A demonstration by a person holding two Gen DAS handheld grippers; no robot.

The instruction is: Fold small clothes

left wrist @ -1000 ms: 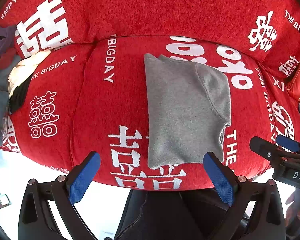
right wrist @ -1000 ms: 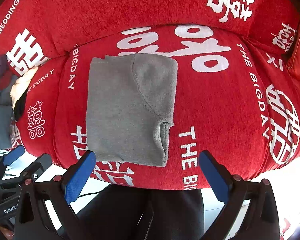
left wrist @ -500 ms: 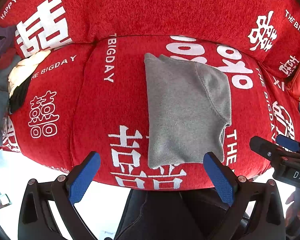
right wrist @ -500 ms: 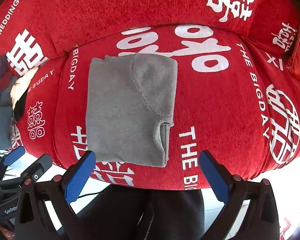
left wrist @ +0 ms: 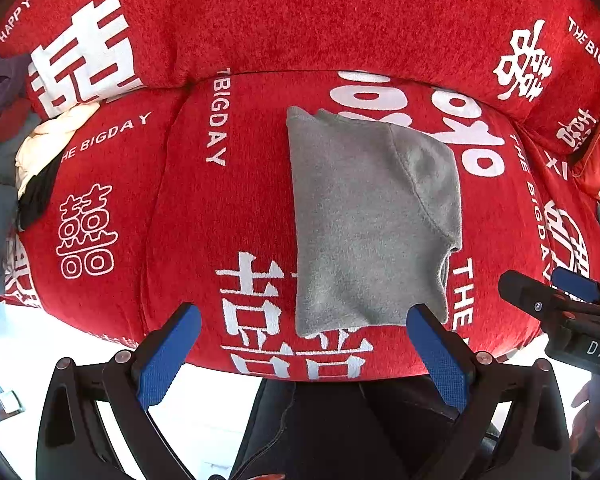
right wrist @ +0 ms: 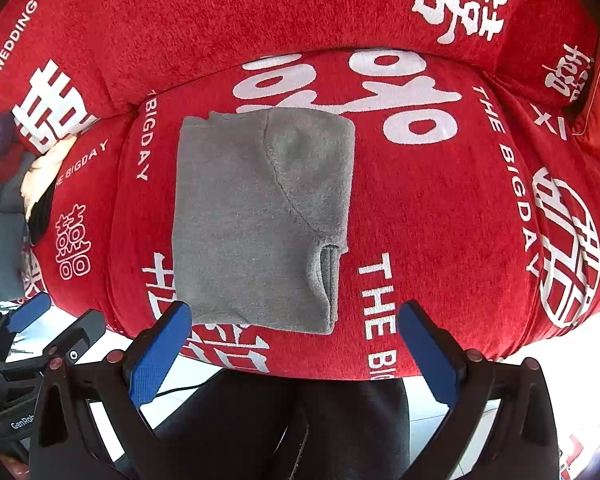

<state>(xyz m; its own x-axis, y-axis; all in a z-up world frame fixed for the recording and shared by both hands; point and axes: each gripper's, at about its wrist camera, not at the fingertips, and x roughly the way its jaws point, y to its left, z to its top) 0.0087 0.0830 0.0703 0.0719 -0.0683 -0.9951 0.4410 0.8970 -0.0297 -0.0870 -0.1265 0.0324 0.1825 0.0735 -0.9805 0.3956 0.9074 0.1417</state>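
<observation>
A small grey fleece garment point(left wrist: 368, 220) lies folded into a neat rectangle on the red sofa seat; it also shows in the right wrist view point(right wrist: 256, 216). My left gripper point(left wrist: 304, 344) is open and empty, held back from the seat's front edge, just short of the garment's near hem. My right gripper point(right wrist: 292, 344) is open and empty too, in front of the garment's near right corner. Each gripper shows at the edge of the other's view: the right one point(left wrist: 560, 300) and the left one point(right wrist: 40, 328).
The red sofa cover point(left wrist: 228, 220) with white lettering spans both views, backrest behind. A pile of other clothes point(left wrist: 28, 152) lies at the far left of the seat point(right wrist: 32, 184). The person's dark trousers point(left wrist: 340, 432) are below the grippers. White floor lies beneath.
</observation>
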